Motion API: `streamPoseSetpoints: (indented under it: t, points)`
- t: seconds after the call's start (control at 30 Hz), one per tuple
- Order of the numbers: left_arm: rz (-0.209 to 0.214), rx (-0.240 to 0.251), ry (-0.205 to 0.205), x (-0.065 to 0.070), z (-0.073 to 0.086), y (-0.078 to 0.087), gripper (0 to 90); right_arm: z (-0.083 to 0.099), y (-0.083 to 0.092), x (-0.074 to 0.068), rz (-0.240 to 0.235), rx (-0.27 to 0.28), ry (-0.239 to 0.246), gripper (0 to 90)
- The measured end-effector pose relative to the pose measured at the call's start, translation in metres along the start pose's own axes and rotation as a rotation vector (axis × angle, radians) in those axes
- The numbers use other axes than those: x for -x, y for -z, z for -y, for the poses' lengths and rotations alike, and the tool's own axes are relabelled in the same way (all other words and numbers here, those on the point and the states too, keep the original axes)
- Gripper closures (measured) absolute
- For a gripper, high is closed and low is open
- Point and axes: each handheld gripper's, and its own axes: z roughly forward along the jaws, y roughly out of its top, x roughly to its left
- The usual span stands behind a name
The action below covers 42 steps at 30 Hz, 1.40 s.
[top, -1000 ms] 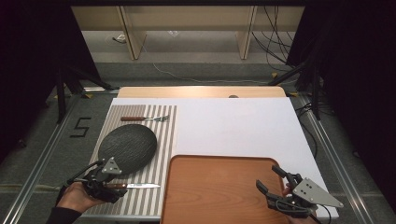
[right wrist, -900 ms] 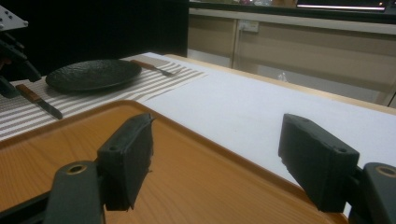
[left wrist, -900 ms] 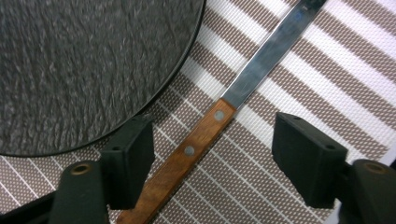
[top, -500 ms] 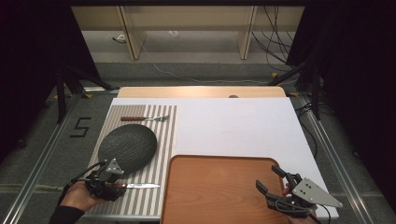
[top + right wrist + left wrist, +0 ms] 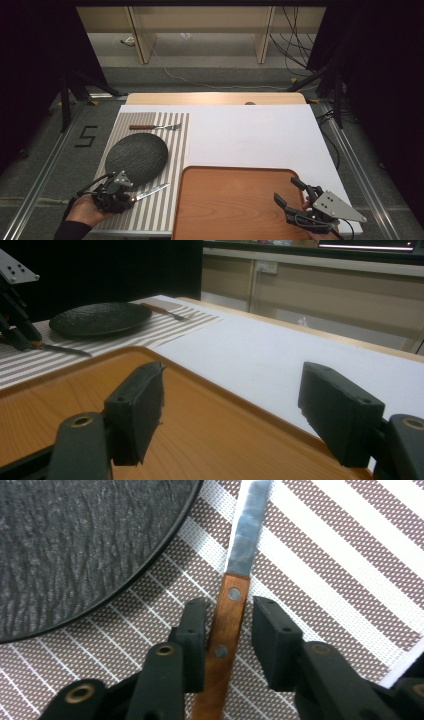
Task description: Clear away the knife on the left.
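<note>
In the left gripper view the left gripper (image 5: 227, 630) has its fingers (image 5: 192, 630) astride the wooden handle of the knife (image 5: 231, 607); one pad touches, the other stands just off, so the grip looks not yet closed. The knife lies flat on the striped placemat (image 5: 177, 145), lower left of the high view, beside the dark plate (image 5: 136, 159). Lifting remains. The right gripper (image 5: 295, 197) waits with fingers spread over the wooden tray (image 5: 225, 205).

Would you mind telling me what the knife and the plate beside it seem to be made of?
The knife looks like a brushed steel blade on a reddish wooden handle with two metal rivets. The plate looks like matte dark stoneware or slate, judging by its rough rippled surface.
</note>
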Motion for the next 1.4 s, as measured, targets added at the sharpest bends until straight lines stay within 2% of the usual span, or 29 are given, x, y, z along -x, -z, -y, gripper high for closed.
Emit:
streamPoseSetpoints:
  t: [0.13, 0.2, 0.27, 0.4, 0.47, 0.53, 0.63, 0.83, 0.93, 1.0, 1.07, 1.13, 1.27, 1.4]
  points:
    - [-0.006, -0.015, 0.02, 0.004, -0.002, 0.0, 71.3, 0.0, 0.0, 0.0, 0.001, 0.001, 0.001, 27.4]
    - [-0.006, -0.025, 0.017, 0.005, -0.003, 0.0, 75.3, 0.0, 0.0, 0.0, 0.0, 0.002, 0.002, 27.4]
    - [-0.008, -0.027, 0.017, 0.006, -0.004, 0.0, 75.4, 0.0, 0.0, 0.0, 0.001, 0.0, 0.003, 27.4]
    - [-0.012, -0.02, -0.016, 0.007, -0.004, 0.0, 76.4, 0.0, 0.0, 0.0, 0.002, 0.0, 0.004, 27.5]
    - [-0.009, -0.016, -0.016, 0.007, -0.004, 0.0, 76.6, 0.0, 0.0, 0.0, 0.002, 0.001, 0.003, 27.4]
    - [-0.017, 0.011, -0.02, 0.007, -0.004, 0.0, 76.7, 0.0, 0.0, 0.0, 0.003, 0.002, 0.003, 27.5]
    - [-0.008, 0.047, -0.019, 0.008, -0.005, 0.003, 76.7, -0.001, 0.0, 0.0, 0.002, 0.004, 0.004, 27.4]
    - [0.06, 0.158, -0.017, 0.013, -0.01, 0.013, 76.7, -0.001, 0.001, 0.0, 0.0, 0.005, 0.005, 27.4]
    - [0.11, 0.203, -0.013, 0.014, -0.011, 0.015, 76.7, -0.001, 0.001, 0.0, 0.002, 0.003, 0.005, 27.5]
    - [0.119, 0.214, -0.013, 0.014, -0.011, 0.016, 76.7, -0.001, 0.001, 0.0, 0.003, 0.004, 0.005, 27.4]
    - [0.144, 0.258, -0.015, 0.016, -0.012, 0.021, 76.7, -0.001, 0.0, 0.0, 0.002, 0.003, 0.005, 27.5]
    - [0.145, 0.277, -0.012, 0.017, -0.013, 0.023, 76.7, -0.001, 0.0, 0.0, 0.002, 0.003, 0.005, 27.4]
    - [0.179, 0.358, 0.003, 0.022, -0.015, 0.034, 76.7, -0.001, 0.0, 0.0, 0.001, 0.002, 0.004, 27.5]
    - [0.245, 0.425, 0.008, 0.03, -0.019, 0.042, 76.7, 0.0, 0.0, 0.0, 0.001, 0.0, 0.004, 27.4]
